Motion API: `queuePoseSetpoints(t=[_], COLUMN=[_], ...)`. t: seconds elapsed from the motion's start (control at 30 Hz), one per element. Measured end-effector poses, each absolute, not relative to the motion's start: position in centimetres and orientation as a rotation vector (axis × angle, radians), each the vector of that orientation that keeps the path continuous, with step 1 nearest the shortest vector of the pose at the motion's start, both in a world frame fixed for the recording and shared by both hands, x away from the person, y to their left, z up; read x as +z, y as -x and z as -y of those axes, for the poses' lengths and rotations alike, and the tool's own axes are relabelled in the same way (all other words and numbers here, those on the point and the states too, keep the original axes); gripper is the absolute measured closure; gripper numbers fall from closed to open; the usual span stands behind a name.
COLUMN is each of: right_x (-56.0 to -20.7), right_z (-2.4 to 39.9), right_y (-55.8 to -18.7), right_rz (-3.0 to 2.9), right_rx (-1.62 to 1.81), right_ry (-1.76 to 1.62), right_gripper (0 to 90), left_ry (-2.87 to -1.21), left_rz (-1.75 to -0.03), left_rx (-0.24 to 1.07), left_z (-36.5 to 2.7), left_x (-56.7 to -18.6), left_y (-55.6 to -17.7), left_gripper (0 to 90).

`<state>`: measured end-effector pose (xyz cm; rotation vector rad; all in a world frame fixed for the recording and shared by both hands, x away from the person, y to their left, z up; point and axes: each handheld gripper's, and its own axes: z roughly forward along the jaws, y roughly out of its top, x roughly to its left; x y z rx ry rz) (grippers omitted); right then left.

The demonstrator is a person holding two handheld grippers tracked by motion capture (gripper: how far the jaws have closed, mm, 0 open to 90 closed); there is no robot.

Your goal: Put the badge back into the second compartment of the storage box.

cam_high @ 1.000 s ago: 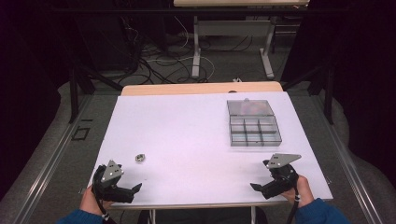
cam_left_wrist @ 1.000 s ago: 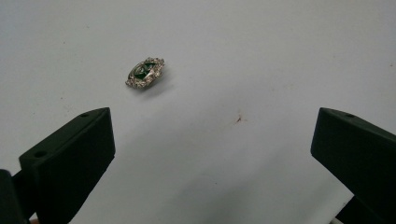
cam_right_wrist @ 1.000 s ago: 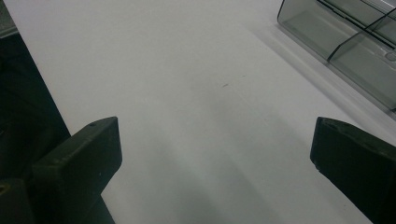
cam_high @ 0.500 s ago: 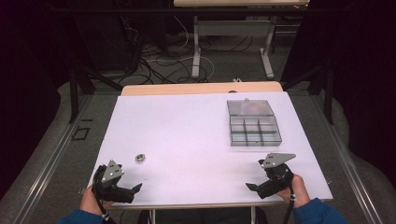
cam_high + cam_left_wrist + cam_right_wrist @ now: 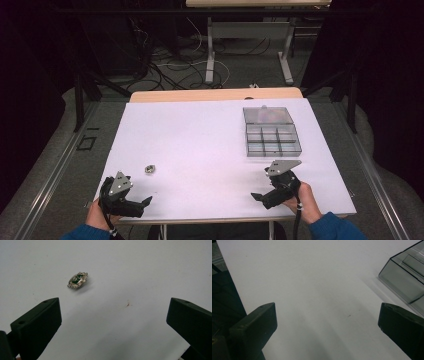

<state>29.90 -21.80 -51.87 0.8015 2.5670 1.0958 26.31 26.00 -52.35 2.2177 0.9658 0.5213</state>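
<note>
On the white table (image 5: 210,145), near its front left corner, lies a small jewelled brooch (image 5: 150,169), untouched. Left gripper (image 5: 131,199) hovers just beside it at the table edge, jaws spread wide. Right gripper (image 5: 270,192) sits well apart at front right, jaws spread, near a clear compartment box (image 5: 271,131).
</note>
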Motion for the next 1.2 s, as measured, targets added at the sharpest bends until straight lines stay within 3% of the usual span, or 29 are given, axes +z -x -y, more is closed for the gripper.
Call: queuePoseSetpoints(t=[1.2], right_x=[-51.6], right_z=[14.9], right_y=[-33.7], right_rz=[-2.603], right_rx=[1.129], right_ry=[-0.682], right_gripper=[2.1], left_ry=[-2.214], left_rz=[-0.962], left_rx=[0.517], left_z=[-26.0], left_x=[-52.4], left_y=[-26.3], left_gripper=[0.1])
